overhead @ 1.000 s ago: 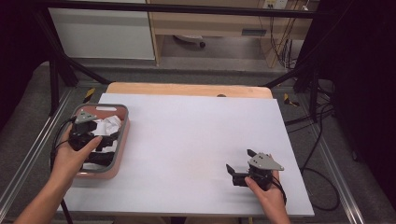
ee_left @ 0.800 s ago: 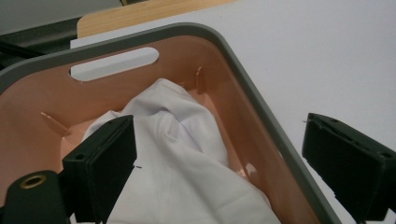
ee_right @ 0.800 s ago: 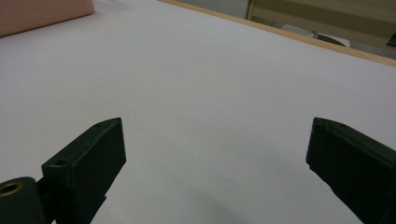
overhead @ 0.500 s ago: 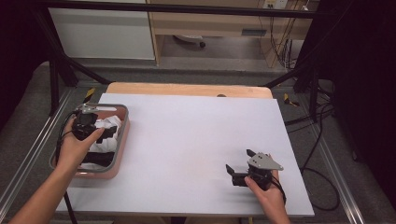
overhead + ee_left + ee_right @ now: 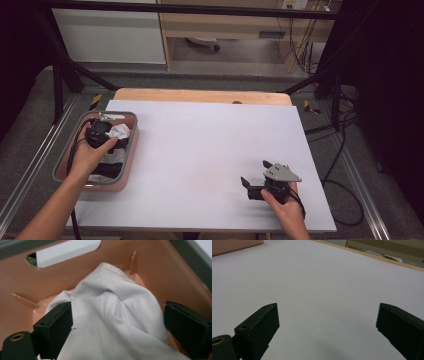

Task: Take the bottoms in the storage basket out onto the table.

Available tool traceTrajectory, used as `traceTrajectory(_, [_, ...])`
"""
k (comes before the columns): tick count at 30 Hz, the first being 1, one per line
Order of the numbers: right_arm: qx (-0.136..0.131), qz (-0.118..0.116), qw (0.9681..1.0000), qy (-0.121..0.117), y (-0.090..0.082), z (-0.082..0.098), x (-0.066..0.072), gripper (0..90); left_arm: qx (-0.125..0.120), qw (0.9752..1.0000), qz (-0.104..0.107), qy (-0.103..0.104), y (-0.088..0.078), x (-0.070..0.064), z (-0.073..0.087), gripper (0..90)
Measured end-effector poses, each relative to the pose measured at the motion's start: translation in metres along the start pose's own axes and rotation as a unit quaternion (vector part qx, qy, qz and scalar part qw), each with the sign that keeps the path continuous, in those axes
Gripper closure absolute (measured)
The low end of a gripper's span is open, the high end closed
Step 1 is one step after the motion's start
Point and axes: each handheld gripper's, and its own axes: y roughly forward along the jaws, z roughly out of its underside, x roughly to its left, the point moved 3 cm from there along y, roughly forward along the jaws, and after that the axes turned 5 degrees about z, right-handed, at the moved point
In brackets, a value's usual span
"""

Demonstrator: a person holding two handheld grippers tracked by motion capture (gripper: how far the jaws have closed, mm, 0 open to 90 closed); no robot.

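Left edge of white worktop (image 5: 200,150): pink plastic bin with grey rim (image 5: 131,142), holding crumpled white cloth (image 5: 112,315) and dark cloth (image 5: 107,170). Left gripper (image 5: 117,325) inside bin, fingers apart astride white cloth. Right gripper (image 5: 255,182) near front right corner, fingers apart, empty.

Bare worktop (image 5: 200,150) between bin (image 5: 131,150) and right tool (image 5: 254,186); bin walls close around cloth (image 5: 112,315).
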Motion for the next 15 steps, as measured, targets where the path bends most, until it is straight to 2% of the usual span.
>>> traceTrajectory(3, [0.0,-0.001,1.0,-0.002,0.0,0.0,0.0,4.9,0.006,1.0,-0.001,-0.003,0.003,0.0,0.0,9.3])
traceTrajectory(5, [0.001,-0.003,1.0,-0.003,0.001,0.0,0.0,4.9,0.014,0.9998,-0.01,0.006,0.006,0.0,0.001,9.3])
traceTrajectory(8, [0.0,-0.004,1.0,-0.003,0.001,0.0,0.0,4.9,0.026,0.9997,-0.003,-0.001,0.009,0.002,0.004,8.1])
traceTrajectory(11, [0.002,-0.005,1.0,-0.005,0.001,0.0,0.001,4.9,0.037,0.9993,-0.007,-0.005,0.012,0.004,0.007,7.6])
traceTrajectory(15, [0.002,-0.006,1.0,-0.005,0.001,0.0,0.002,4.9,0.034,0.9994,-0.01,-0.008,0.013,0.005,0.009,7.9])
